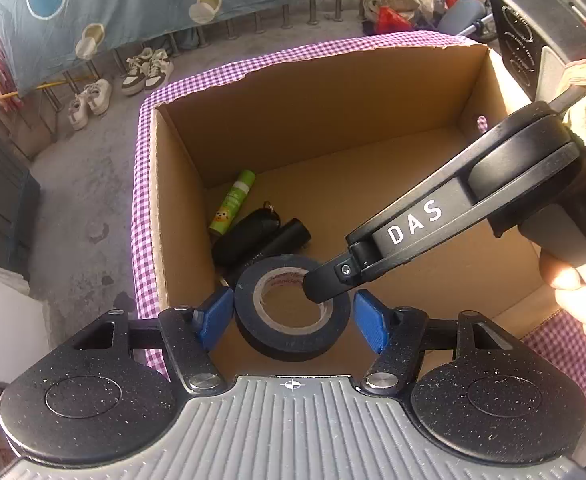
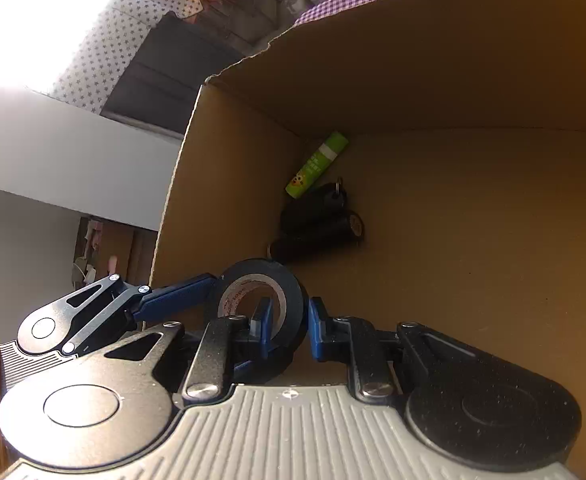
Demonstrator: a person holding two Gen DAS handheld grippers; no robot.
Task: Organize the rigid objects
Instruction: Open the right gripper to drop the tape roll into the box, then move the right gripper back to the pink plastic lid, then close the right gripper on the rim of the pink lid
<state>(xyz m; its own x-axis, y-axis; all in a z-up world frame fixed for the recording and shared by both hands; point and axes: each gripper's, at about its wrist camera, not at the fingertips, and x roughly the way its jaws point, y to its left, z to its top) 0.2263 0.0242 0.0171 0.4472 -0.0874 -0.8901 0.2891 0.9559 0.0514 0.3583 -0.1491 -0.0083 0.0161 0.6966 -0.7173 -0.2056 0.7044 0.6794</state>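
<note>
Your right gripper [image 2: 287, 326] has its jaws pinched on the wall of the black tape roll [image 2: 263, 304]: one blue pad sits inside the ring, the other outside it, and the roll hangs above the floor of the cardboard box [image 2: 473, 60]. Your left gripper [image 1: 293, 320] frames the same roll [image 1: 293, 316] from its own side, with its jaws about half open. Its left pad looks to be at the roll's edge, while a small gap shows at the right pad, so you cannot tell from this view whether it grips.

The left wrist view shows what the right does not. You see the right tool's black finger marked "DAS" [image 1: 413, 224] reaching down into the roll's core, your hand [image 1: 581, 292] on the handle, the purple checked cloth [image 1: 141, 200] around the box rim, and shoes [image 1: 149, 70] on the concrete floor [image 1: 81, 220] beyond.

The right wrist view looks lower into the box. There the green glue stick [image 2: 317, 166] lies in the far corner, just beside a black key fob [image 2: 315, 204] and a black cylinder [image 2: 321, 236]. That cylinder's pale end face shows only here. It also catches your left gripper's blue finger [image 2: 177, 296] touching the roll's outer edge.
</note>
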